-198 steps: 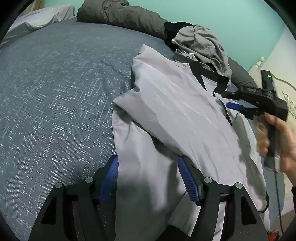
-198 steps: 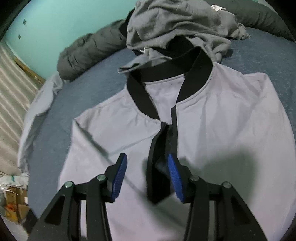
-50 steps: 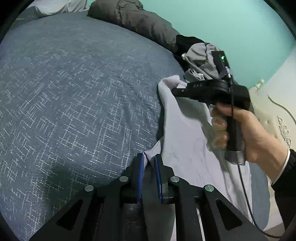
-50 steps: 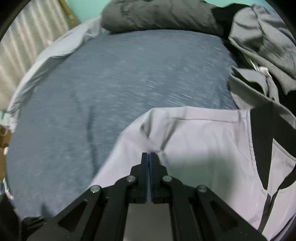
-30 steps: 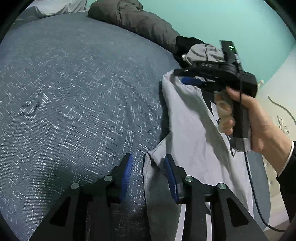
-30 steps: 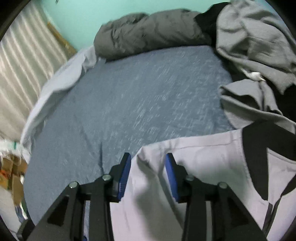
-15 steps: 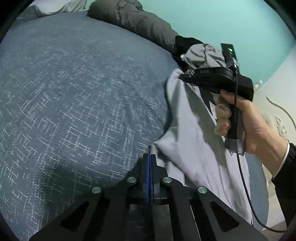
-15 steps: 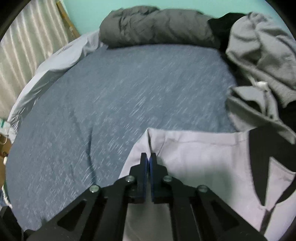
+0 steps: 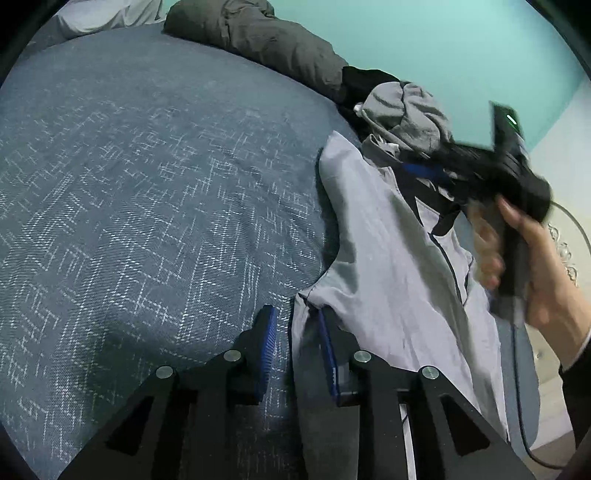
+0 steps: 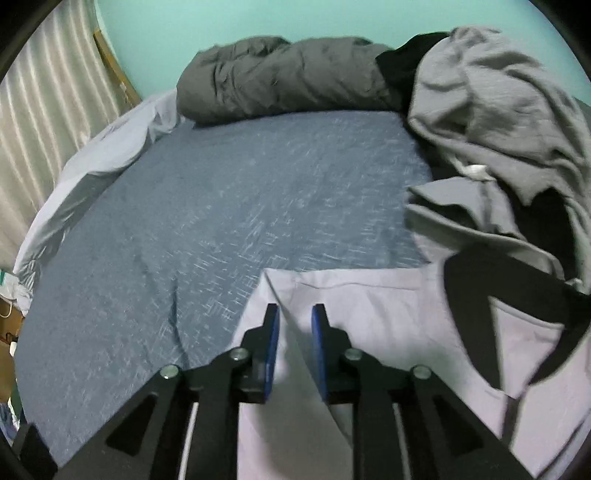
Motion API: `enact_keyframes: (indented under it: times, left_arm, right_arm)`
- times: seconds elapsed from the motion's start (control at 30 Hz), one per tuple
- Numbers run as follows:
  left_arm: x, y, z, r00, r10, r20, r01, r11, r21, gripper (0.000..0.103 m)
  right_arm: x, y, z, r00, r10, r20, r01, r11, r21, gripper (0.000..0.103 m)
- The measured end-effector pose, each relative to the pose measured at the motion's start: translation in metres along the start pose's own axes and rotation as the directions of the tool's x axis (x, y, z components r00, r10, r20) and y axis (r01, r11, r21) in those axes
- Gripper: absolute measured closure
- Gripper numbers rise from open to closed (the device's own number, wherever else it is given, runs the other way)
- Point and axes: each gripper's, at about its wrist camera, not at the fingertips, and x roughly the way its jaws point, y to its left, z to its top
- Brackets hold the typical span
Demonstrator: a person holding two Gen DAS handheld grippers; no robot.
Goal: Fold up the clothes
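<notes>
Both tools, left (image 9: 293,347) and right (image 10: 294,334), have released the jacket (image 9: 388,266).

Blue-grey woven bedspread (image 10: 229,206) spread wide ahead of the fingers. Rolled dark grey duvet (image 10: 280,74) at the far edge, against a turquoise wall (image 10: 207,26). Pale ribbed curtain (image 10: 48,110) far left, wooden frame edge (image 10: 114,66) beside it. Cream wall panel (image 9: 569,166) off to the right. Dim, even indoor light.
</notes>
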Motion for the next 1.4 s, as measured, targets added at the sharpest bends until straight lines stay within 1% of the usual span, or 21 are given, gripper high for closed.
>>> enact_keyframes:
  times: [0.07, 0.1, 0.17, 0.2, 0.3, 0.37, 0.5, 0.57, 0.6, 0.67, 0.73, 0.9, 1.0, 1.07, 1.13, 1.27, 1.37, 1.4]
  left_arm:
    - [0.003, 0.002, 0.0, 1.0, -0.012, -0.002, 0.012, 1.0, -0.01, 0.079]
    - [0.004, 0.003, 0.0, 1.0, -0.017, -0.004, 0.017, 1.0, -0.015, 0.079]
    - [0.002, 0.007, -0.005, 0.999, -0.034, -0.01, 0.034, 0.999, -0.026, 0.093]
    - [0.001, 0.01, -0.008, 0.999, -0.031, -0.011, 0.031, 0.999, -0.032, 0.1]
    - [0.001, 0.011, -0.009, 0.999, -0.034, 0.0, 0.034, 0.998, -0.048, 0.1]
    - [0.0, 0.012, -0.01, 0.999, -0.035, 0.008, 0.035, 0.998, -0.059, 0.1]
    - [-0.001, 0.006, -0.012, 1.0, -0.014, 0.006, 0.015, 0.999, -0.036, 0.1]
    - [-0.003, 0.008, -0.012, 1.0, -0.01, 0.009, 0.01, 0.999, -0.042, 0.1]
    - [-0.005, 0.009, -0.012, 1.0, -0.007, 0.011, 0.008, 0.999, -0.045, 0.1]
    - [-0.006, 0.01, -0.015, 0.999, 0.034, 0.007, -0.034, 0.999, -0.039, 0.1]
    - [-0.01, 0.014, -0.018, 0.999, 0.047, 0.009, -0.047, 0.998, -0.039, 0.1]
    - [-0.026, 0.015, -0.026, 0.999, 0.051, 0.014, -0.05, 0.998, -0.046, 0.1]
    - [-0.037, 0.01, -0.036, 0.999, 0.051, 0.003, -0.051, 0.998, -0.041, 0.096]
    - [-0.044, 0.004, -0.047, 0.999, 0.046, -0.011, -0.047, 0.998, -0.034, 0.089]
    - [-0.051, -0.001, -0.059, 0.999, 0.042, -0.026, -0.042, 0.999, -0.026, 0.074]
    - [-0.061, -0.012, -0.08, 0.997, 0.031, -0.069, -0.033, 0.999, -0.019, 0.07]
    - [-0.073, -0.021, -0.091, 0.994, 0.028, -0.105, -0.029, 1.0, -0.009, 0.063]
    - [-0.078, -0.024, -0.093, 0.993, 0.028, -0.115, -0.029, 1.0, -0.004, 0.058]
  right_arm:
    - [-0.017, -0.012, -0.008, 1.0, 0.0, 0.003, 0.0, 1.0, 0.015, 0.072]
    - [-0.026, -0.018, -0.014, 1.0, -0.006, 0.002, 0.006, 1.0, 0.02, 0.07]
    - [-0.041, -0.03, -0.029, 1.0, -0.019, -0.006, 0.019, 0.999, 0.028, 0.07]
    - [-0.049, -0.037, -0.037, 1.0, -0.022, -0.014, 0.023, 0.999, 0.034, 0.07]
    - [-0.073, -0.058, -0.065, 0.999, -0.028, -0.042, 0.03, 0.998, 0.062, 0.07]
    - [-0.095, -0.073, -0.088, 0.999, -0.026, -0.046, 0.03, 0.995, 0.092, 0.07]
    - [-0.139, -0.102, -0.132, 0.997, -0.049, -0.064, 0.057, 0.989, 0.139, 0.07]
    - [-0.159, -0.116, -0.152, 0.996, -0.059, -0.072, 0.071, 0.982, 0.175, 0.07]
    - [-0.17, -0.125, -0.163, 0.995, -0.061, -0.073, 0.075, 0.976, 0.204, 0.07]
    - [-0.193, -0.143, -0.185, 0.995, -0.066, -0.075, 0.084, 0.961, 0.262, 0.07]
    - [-0.215, -0.157, -0.205, 0.994, -0.082, -0.07, 0.1, 0.948, 0.302, 0.07]
    - [-0.271, -0.194, -0.263, 0.989, -0.119, -0.091, 0.146, 0.9, 0.412, 0.07]
    - [-0.296, -0.207, -0.291, 0.986, -0.134, -0.096, 0.164, 0.877, 0.451, 0.066]
    - [-0.312, -0.214, -0.31, 0.985, -0.139, -0.099, 0.17, 0.861, 0.479, 0.061]
    - [-0.325, -0.217, -0.326, 0.987, -0.129, -0.097, 0.161, 0.851, 0.5, 0.059]
    - [-0.344, -0.213, -0.351, 0.991, -0.101, -0.093, 0.135, 0.846, 0.516, 0.057]
    - [-0.35, -0.206, -0.367, 0.992, -0.067, -0.103, 0.111, 0.848, 0.518, 0.055]
    - [-0.351, -0.203, -0.372, 0.992, -0.059, -0.11, 0.108, 0.85, 0.516, 0.055]
